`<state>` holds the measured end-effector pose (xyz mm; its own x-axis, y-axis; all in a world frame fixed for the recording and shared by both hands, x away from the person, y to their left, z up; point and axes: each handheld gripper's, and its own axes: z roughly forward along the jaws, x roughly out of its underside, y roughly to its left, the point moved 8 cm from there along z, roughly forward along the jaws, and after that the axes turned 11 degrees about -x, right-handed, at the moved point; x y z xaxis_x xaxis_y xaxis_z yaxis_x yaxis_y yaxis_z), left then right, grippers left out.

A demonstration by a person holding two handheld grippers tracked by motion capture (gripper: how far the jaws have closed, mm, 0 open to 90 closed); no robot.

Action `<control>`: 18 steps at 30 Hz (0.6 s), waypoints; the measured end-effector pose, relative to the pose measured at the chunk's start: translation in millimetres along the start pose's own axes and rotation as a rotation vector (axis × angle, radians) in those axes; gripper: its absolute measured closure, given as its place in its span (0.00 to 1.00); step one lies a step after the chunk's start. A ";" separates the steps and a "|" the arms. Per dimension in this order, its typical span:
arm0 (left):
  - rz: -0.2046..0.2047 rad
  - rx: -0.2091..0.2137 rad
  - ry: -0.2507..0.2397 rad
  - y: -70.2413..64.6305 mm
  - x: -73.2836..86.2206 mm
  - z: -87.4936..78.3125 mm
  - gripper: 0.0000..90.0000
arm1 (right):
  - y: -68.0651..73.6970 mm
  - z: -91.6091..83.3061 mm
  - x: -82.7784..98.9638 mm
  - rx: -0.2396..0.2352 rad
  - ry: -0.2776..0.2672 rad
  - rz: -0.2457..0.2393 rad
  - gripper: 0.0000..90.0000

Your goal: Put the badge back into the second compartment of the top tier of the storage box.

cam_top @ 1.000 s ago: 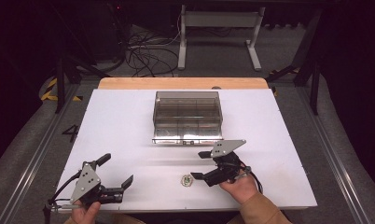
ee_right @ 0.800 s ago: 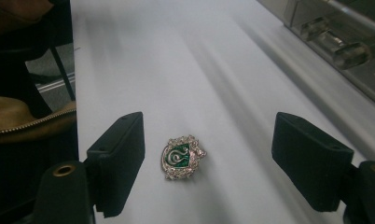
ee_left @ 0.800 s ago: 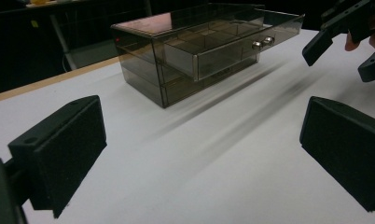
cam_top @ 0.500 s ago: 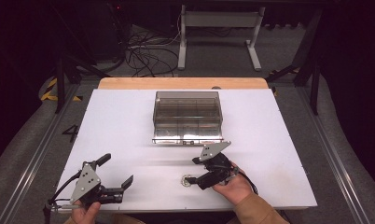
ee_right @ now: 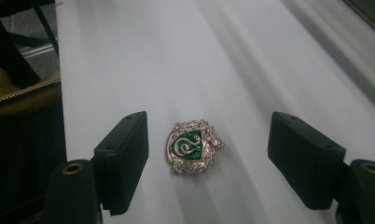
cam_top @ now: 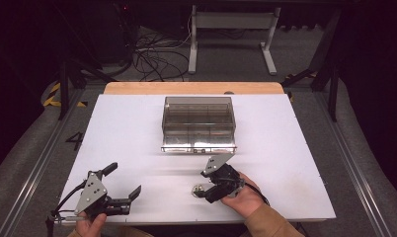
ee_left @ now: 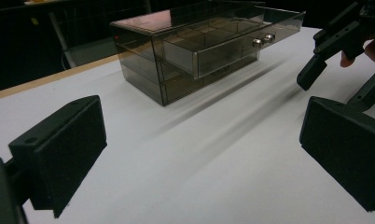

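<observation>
1. High view: a white desk (cam_top: 137, 128) carries a smoked clear-plastic drawer box (cam_top: 198, 123), boxy and hard-edged, with its lower drawer pulled a little toward the person. Well in front of the box, toward the near edge, lies a small badge (cam_top: 198, 189), a mere glinting speck from here. The right tongs (cam_top: 206, 187) are angled down just beside the badge, on its right, jaws apart. The left tongs (cam_top: 121, 182) sit far to the left of the box's front, near the desk's corner, jaws wide apart and holding nothing

2. Left gripper view: the two black, matte, blocky jaws stand well apart over bare desk. Beyond them the drawer box (ee_left: 199, 46) shows thin glossy walls, inner dividers and two small silvery knobs on the open drawer. The other tongs (ee_left: 335, 42) hang to the right of the box

3. Right gripper view: the badge (ee_right: 191, 146) lies flat on the desk between the open jaws, nearer the left one, touching neither. It is shield-shaped: green enamel with a silvery coiled snake, inside an ornate, bumpy metal border. I judge it light, rigid and thin, so it sits low and may skid on the smooth desk. The enamel face looks slick; the scrolled rim offers better bite. Taking it across the rim's two sides, jaws low against the desk, seems the surest hold. Whether a pin sits underneath cannot be told
</observation>
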<state>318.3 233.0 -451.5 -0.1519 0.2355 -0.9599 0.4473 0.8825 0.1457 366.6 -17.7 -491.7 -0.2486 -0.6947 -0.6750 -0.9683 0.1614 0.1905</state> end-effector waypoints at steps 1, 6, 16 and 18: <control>0.000 0.000 0.000 0.0 0.0 0.0 0.01 | 0.1 0.8 0.3 0.000 0.005 0.000 0.35; 0.000 0.001 0.000 -0.1 0.0 0.0 0.01 | 0.6 4.2 2.0 0.011 0.033 -0.008 0.39; 0.001 0.002 0.001 -0.3 0.1 0.0 0.01 | 2.9 10.8 4.3 0.008 0.072 -0.012 0.49; 0.001 0.003 0.003 -0.5 0.3 0.2 0.01 | 2.9 11.5 5.0 0.009 0.081 -0.008 0.51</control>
<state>318.3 232.6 -451.9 -0.1538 0.2372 -0.9592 0.4498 0.8811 0.1458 362.2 -12.6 -502.7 -0.2386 -0.7502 -0.6166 -0.9705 0.1620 0.1784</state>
